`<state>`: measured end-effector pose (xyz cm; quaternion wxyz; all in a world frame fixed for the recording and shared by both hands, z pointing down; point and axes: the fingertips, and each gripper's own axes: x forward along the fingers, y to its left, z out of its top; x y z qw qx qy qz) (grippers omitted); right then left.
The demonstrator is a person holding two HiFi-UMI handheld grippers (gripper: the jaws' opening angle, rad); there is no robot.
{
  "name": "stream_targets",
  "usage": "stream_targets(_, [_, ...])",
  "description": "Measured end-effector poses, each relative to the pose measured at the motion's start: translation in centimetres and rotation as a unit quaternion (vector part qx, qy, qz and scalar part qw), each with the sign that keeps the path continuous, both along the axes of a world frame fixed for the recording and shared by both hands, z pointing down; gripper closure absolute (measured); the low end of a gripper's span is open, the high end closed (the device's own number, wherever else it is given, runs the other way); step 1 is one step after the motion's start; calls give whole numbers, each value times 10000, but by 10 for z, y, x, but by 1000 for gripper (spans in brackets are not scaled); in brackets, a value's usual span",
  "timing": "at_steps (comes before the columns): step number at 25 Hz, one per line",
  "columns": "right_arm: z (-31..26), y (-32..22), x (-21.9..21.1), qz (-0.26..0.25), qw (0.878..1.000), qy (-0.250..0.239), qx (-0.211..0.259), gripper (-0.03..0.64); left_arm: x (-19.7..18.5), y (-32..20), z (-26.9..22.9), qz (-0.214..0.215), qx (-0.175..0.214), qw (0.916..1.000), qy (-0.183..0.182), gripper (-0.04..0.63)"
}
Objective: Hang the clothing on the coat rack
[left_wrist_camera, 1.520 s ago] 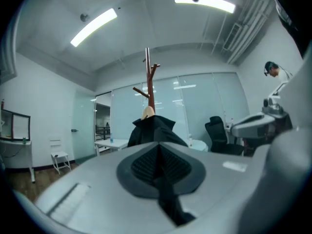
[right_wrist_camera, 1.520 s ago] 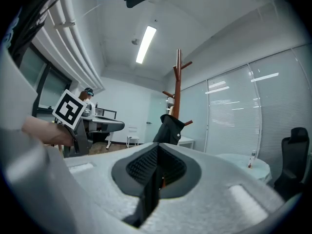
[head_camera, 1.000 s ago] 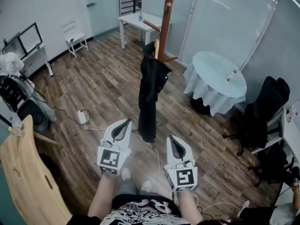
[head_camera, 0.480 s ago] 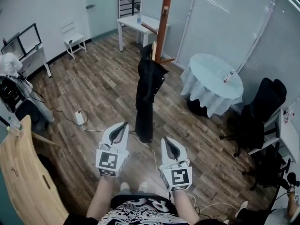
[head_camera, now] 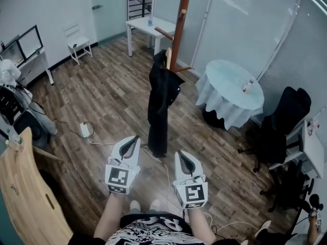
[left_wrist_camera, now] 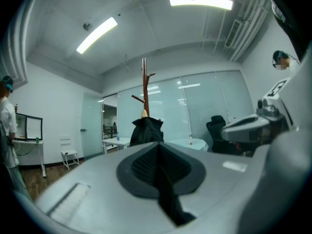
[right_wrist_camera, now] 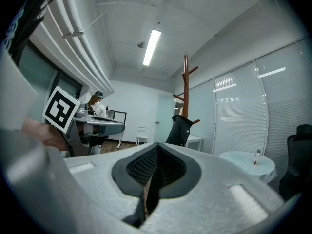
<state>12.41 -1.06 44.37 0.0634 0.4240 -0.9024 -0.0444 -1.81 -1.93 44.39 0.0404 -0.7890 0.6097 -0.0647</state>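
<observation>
A black garment (head_camera: 161, 103) hangs from a lower peg of the brown wooden coat rack (head_camera: 180, 19), reaching almost to the floor. It also shows in the left gripper view as the black garment (left_wrist_camera: 146, 129) on the coat rack (left_wrist_camera: 145, 87), and in the right gripper view as the garment (right_wrist_camera: 179, 130) on the rack (right_wrist_camera: 185, 84). My left gripper (head_camera: 134, 139) and right gripper (head_camera: 181, 154) are held side by side low in front of the person, well short of the rack. Both are shut with nothing between the jaws.
A round table with a pale cloth (head_camera: 230, 88) stands right of the rack, and black office chairs (head_camera: 278, 131) beyond it. A white desk (head_camera: 148, 27) and a small white chair (head_camera: 79, 42) stand at the back. A power strip with cable (head_camera: 85, 130) lies on the wood floor. A wooden board (head_camera: 25, 198) leans at left.
The view has shifted slightly: both grippers sit a little lower and closer together in the picture, and the rack and garment have drifted left. The jaws stay shut and the garment stays hanging.
</observation>
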Motion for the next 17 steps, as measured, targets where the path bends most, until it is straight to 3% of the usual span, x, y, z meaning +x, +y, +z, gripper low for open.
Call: stream_targets(17, [1, -6, 0, 17, 9999, 76, -92, 618, -3, -4, 4, -35, -56, 10000, 48, 606])
